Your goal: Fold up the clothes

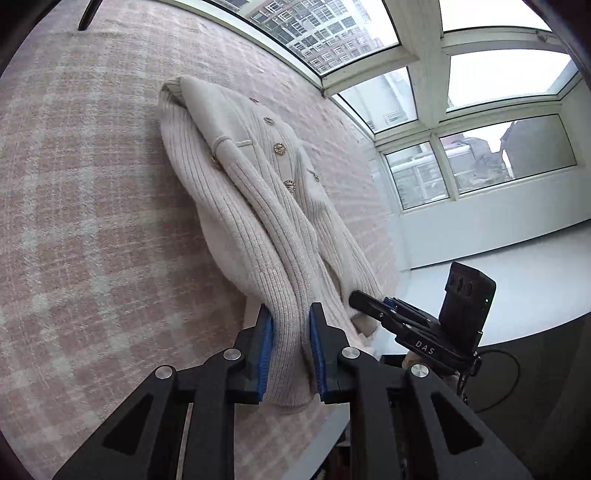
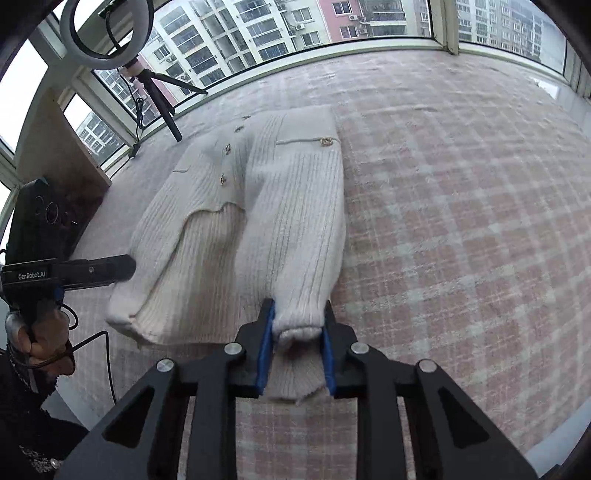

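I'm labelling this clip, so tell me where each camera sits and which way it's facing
Left wrist: on the left gripper, looking along its fingers at the cream cardigan on the pink checked rug, windows beyond; the right gripper shows.
Right wrist: on the right gripper, facing the cardigan's sleeve; the left hand shows.
Shared: cardigan, rug.

A glazed sunroom in a high-rise flat. Apartment blocks (image 2: 280,33) stand beyond the windows (image 1: 476,166) bordering the pink checked carpet (image 2: 461,221).
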The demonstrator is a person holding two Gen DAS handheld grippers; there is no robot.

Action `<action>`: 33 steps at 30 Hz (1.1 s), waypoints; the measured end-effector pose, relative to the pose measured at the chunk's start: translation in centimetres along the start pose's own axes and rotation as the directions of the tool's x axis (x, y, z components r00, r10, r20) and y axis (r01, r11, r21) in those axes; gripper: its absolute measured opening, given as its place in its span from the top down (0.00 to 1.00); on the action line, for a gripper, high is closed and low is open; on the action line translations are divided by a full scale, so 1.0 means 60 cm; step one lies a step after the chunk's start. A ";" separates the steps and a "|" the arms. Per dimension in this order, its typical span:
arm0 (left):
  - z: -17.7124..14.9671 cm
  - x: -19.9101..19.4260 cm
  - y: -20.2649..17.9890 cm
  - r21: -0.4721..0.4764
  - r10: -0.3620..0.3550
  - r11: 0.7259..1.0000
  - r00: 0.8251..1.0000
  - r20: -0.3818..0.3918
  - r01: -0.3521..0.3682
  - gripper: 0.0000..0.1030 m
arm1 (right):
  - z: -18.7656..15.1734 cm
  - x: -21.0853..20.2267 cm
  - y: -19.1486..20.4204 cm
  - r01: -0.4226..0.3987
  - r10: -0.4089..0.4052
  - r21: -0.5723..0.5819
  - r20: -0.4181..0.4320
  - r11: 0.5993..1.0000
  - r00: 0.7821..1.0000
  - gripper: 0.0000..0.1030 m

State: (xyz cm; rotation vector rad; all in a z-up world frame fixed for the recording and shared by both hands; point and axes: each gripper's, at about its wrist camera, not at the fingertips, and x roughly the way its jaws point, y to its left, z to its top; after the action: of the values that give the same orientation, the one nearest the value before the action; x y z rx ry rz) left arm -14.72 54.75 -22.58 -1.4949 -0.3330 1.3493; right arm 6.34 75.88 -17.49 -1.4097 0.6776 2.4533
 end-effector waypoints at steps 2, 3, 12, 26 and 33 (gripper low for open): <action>-0.010 0.025 0.022 0.014 0.129 0.992 0.989 -0.067 -0.128 0.80 | 0.007 0.002 -0.006 0.048 -0.048 -0.014 -0.020 0.999 0.999 0.78; -0.019 0.034 0.035 0.013 0.200 0.980 0.975 -0.098 -0.200 0.80 | 0.006 0.010 -0.013 0.088 -0.090 -0.026 -0.043 0.996 0.995 0.75; 0.004 -0.018 -0.099 0.355 0.362 0.849 0.920 0.148 -0.391 0.80 | -0.009 -0.047 -0.053 0.139 -0.144 0.063 0.099 0.988 0.985 0.72; -0.024 0.070 -0.124 0.558 0.350 0.762 0.934 0.071 -0.328 0.73 | 0.087 0.010 -0.011 0.078 -0.091 0.073 0.206 0.994 0.974 0.67; -0.069 0.005 -0.084 0.454 0.354 0.833 0.935 0.002 -0.316 0.74 | 0.090 0.104 0.005 0.152 -0.155 0.054 0.050 0.987 0.987 0.61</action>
State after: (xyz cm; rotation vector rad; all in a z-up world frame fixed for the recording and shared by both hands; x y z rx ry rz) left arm -8.99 55.00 -19.43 -1.2403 0.3011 1.5071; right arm -1.00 78.14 -20.47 -1.3202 0.5912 2.3301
